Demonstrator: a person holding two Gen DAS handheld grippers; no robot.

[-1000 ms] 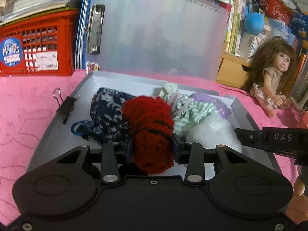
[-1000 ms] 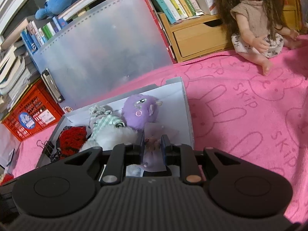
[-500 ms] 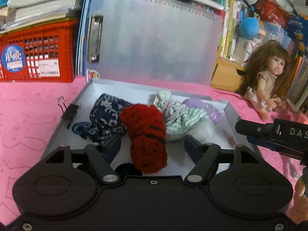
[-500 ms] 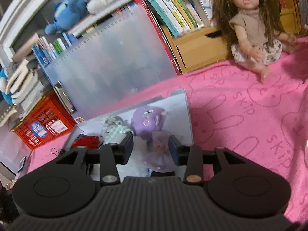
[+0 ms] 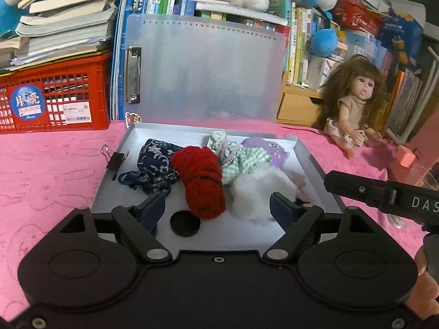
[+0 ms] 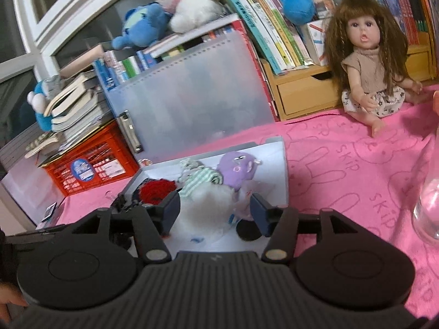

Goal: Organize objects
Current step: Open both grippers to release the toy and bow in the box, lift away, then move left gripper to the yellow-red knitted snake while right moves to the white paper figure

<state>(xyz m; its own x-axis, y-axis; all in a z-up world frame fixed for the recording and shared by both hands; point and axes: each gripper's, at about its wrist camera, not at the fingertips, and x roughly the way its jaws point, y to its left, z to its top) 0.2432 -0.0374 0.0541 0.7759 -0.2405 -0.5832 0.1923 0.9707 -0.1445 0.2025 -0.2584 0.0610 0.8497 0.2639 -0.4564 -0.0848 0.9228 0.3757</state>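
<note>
Gathered in the grey tray (image 5: 315, 164) on the pink surface (image 5: 55, 170), for tidiness: white fluff (image 5: 258, 192), red knitted roll (image 5: 201, 178), blue pouch (image 5: 155, 164). Just been opening near its front edge, nothing gripped: left gripper (image 5: 218, 209), right gripper (image 6: 215, 213).

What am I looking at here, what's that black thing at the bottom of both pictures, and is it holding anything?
Each black shape is a hand-held two-finger gripper with a camera on it looking forward along its fingers. One picture looks past the left gripper, the other past the right gripper. Both have just been opening, and neither holds anything now. Ahead, on a pink cloth, sits a grey tray holding a red knitted piece, a blue patterned cloth, a white fluffy toy and a purple plush. A doll sits further back.
</note>
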